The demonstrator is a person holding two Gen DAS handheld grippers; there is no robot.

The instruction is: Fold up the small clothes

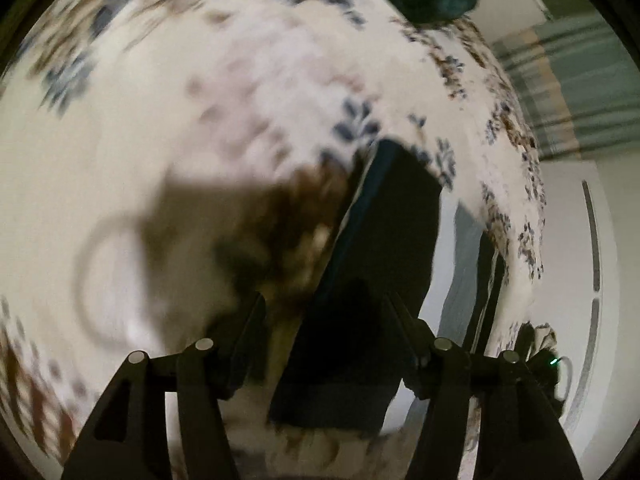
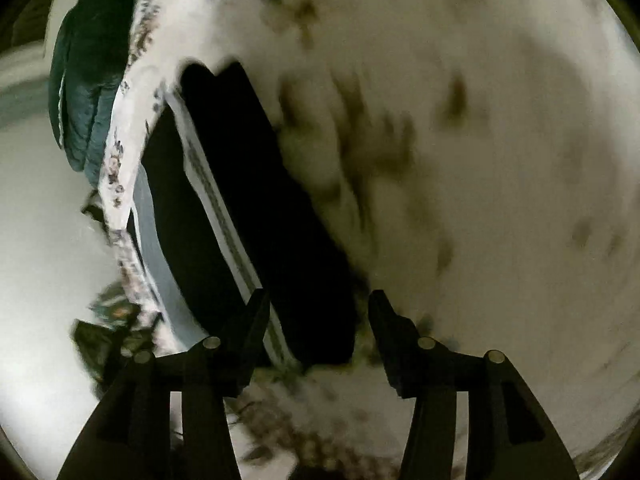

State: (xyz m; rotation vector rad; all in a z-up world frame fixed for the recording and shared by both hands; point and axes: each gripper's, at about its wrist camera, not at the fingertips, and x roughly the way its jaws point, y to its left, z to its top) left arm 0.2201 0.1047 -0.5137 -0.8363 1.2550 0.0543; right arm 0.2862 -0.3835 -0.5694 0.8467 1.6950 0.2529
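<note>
From my left gripper [image 1: 324, 320], spread wide and empty, the dark folded garment [image 1: 360, 280] lies between the fingers on the floral bedspread [image 1: 160, 120]. I judge a fold is being set up; next I must close on an edge.

My right gripper [image 2: 318, 320], also wide and empty, hovers tilted over the garment's near end.

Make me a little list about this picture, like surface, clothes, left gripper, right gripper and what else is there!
surface: white floral bedspread
clothes: dark folded garment lying on the bedspread, near its edge
left gripper: left gripper open, fingers either side of the garment's near end
right gripper: right gripper open, over the garment's near end
other: teal cloth at the far edge
sharpness: both views blurred
</note>
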